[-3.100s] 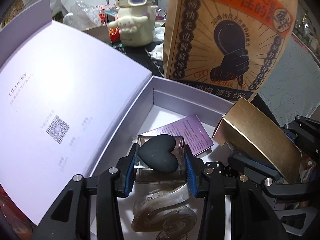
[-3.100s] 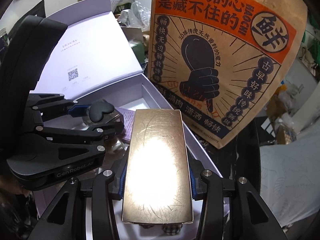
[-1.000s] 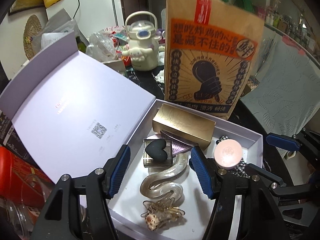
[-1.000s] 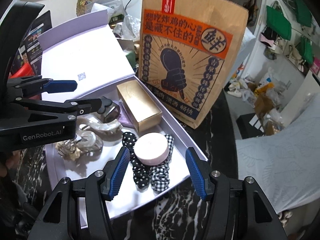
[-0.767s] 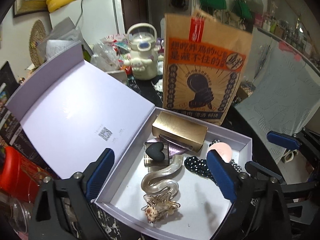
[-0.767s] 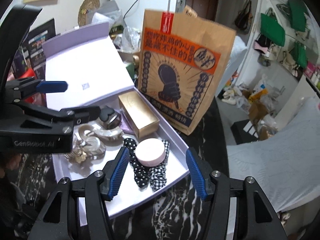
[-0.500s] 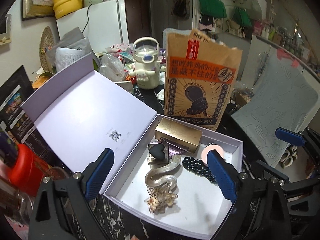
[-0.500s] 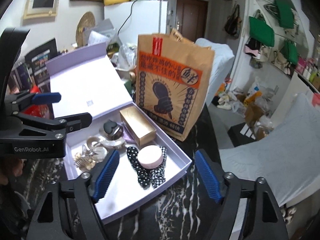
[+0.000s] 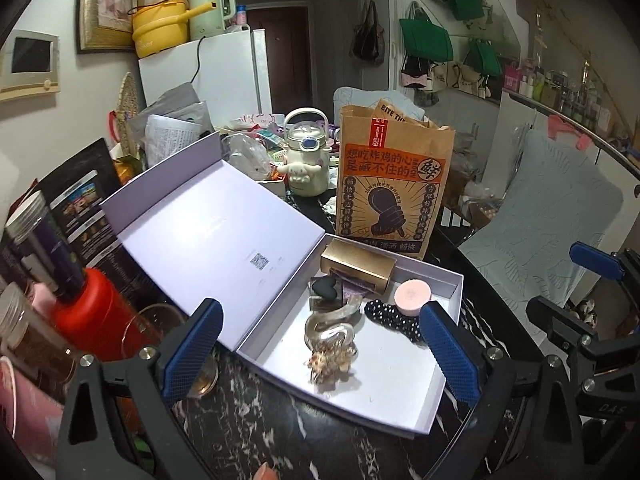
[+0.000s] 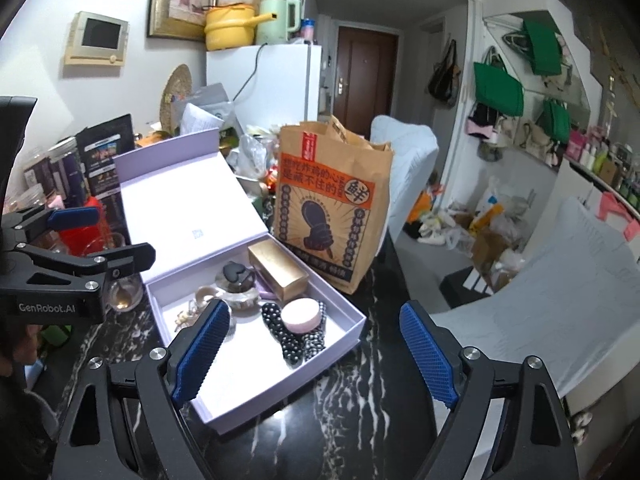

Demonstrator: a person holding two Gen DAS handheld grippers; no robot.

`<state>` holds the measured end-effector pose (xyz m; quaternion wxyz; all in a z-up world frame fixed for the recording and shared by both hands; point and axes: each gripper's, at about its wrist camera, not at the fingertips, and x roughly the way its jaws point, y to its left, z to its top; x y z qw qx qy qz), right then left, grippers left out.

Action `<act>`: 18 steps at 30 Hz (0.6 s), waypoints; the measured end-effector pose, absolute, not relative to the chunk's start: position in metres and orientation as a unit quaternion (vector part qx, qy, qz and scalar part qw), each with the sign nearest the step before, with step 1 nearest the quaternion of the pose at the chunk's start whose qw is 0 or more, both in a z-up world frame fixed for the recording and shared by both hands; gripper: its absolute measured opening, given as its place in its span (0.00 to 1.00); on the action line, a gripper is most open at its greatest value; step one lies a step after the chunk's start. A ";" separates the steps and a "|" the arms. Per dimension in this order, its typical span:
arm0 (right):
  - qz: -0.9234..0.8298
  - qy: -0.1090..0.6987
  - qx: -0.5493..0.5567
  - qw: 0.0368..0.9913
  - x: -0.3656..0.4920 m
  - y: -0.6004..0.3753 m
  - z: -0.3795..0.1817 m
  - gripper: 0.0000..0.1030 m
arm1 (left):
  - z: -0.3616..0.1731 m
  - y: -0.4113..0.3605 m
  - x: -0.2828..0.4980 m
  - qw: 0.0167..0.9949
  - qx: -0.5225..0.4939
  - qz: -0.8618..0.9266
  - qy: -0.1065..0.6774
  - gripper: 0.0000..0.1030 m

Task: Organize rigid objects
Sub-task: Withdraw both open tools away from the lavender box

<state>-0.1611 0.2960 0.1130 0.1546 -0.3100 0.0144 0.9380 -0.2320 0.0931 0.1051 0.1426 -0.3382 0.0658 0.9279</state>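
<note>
Both jaws have just been opening and now stand wide with nothing between them: the left hand-held gripper (image 9: pixel 320 354) and the right hand-held gripper (image 10: pixel 314 354) hang above the black marble table (image 10: pixel 360 392). On the table lies an open lilac box (image 9: pixel 404 368). Along its far edge sits a gold box (image 9: pixel 358 266), with a heart-topped bottle (image 9: pixel 325 290) and pink round case (image 9: pixel 412 298) beside it. Nearer lie a pearly clip (image 9: pixel 332 326), perhaps a second clip (image 9: pixel 330 362), and dotted scrunchies (image 10: pixel 292 338).
</note>
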 end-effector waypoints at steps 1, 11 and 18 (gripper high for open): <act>0.939 0.014 -0.306 0.154 -0.158 0.293 0.114 0.87 | 0.105 0.092 -0.229 0.140 -0.338 0.928 0.066 0.97; 0.939 0.009 -0.303 0.160 -0.141 0.267 0.106 0.90 | 0.091 0.078 -0.198 0.115 -0.350 0.927 0.074 0.97; 0.928 0.017 -0.326 0.180 -0.132 0.261 0.086 0.90 | 0.077 0.068 -0.184 0.107 -0.359 0.925 0.061 0.97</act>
